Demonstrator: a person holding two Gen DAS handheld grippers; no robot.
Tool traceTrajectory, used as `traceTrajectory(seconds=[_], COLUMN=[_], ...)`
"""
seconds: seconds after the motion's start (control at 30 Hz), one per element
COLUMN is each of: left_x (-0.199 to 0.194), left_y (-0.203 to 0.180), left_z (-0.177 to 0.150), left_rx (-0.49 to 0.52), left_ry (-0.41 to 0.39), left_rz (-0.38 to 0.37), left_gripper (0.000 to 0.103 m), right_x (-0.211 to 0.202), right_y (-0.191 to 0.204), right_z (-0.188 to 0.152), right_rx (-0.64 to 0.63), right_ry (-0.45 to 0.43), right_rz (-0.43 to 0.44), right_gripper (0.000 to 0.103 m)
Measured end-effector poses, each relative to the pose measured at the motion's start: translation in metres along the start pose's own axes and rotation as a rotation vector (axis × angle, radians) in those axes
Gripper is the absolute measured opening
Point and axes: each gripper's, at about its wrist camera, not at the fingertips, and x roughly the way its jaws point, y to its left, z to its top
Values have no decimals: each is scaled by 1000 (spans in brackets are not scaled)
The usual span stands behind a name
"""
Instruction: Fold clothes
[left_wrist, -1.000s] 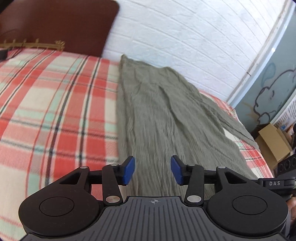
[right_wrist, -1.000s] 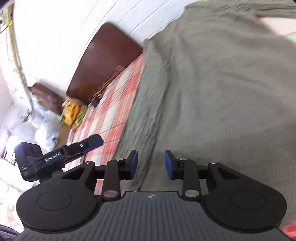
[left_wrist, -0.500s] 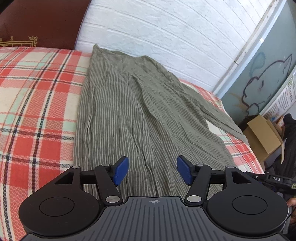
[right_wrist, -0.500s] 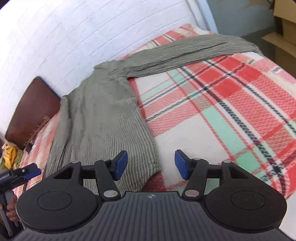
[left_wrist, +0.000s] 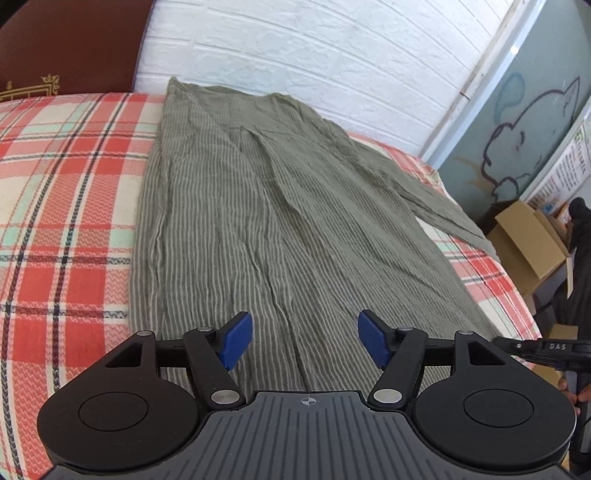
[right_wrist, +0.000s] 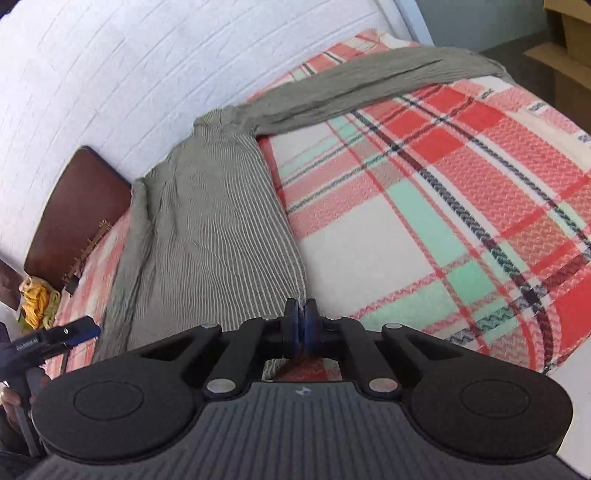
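Right wrist view: right gripper (right_wrist: 300, 326) is clamped tight on the near right corner of the striped shirt (right_wrist: 218, 236), pads pressed together with the hem edge pinched between them. Left gripper (left_wrist: 304, 341) hangs over the near hem with its blue pads spread wide and nothing between them; cloth lies just below. The shirt lies flat on the plaid blanket (left_wrist: 66, 206), its long axis running straight away from both grippers toward the white brick wall (left_wrist: 332, 62). One sleeve (right_wrist: 369, 86) trails off right, toward the bed's far corner. Likely next: left closes on its corner, then both carry the hem away toward the collar end.
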Motion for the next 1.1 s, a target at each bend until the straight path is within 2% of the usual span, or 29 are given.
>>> traceTrajectory(seconds=[0.13, 0.23, 0.3, 0.37, 0.57, 0.77, 0.83, 0.87, 0.9, 1.03, 1.07, 1.1], left_x=[-1, -1, -1, -2, -8, -8, -4, -3, -2, -1, -1, -1], left_y=[-2, 0, 1, 1, 4, 10, 8, 7, 5, 3, 2, 2], left_z=[-1, -1, 0, 0, -3, 0, 3, 4, 5, 8, 9, 10], left_rx=[13, 8, -2, -11, -38, -74, -61, -53, -47, -53, -56, -59], left_ry=[-1, -4, -10, -17, -35, -31, -25, -27, -30, -47, -51, -56], left_rz=[-5, -4, -7, -11, -5, -9, -19, -20, -19, -16, -15, -13], left_gripper=[80, 80, 80, 80, 81, 82, 82, 82, 82, 82, 82, 82], right_x=[-8, -21, -24, -14, 38, 40, 39, 38, 37, 33, 32, 33], right_y=[1, 2, 7, 16, 38, 24, 17, 13, 11, 12, 15, 18], right_z=[5, 14, 21, 31, 55, 48, 42, 39, 38, 46, 51, 58], right_rx=[-7, 6, -4, -38, -116, -83, -56, -42, -32, -18, -20, -18], right_ry=[-11, -67, -107, -112, -52, -23, -1, 11, 17, -13, -31, -48], right_rz=[-12, 4, 18, 30, 19, -24, -19, -15, -13, 19, 30, 42], right_gripper=[9, 15, 42, 47, 47, 47, 30, 11, 7, 11, 16, 27])
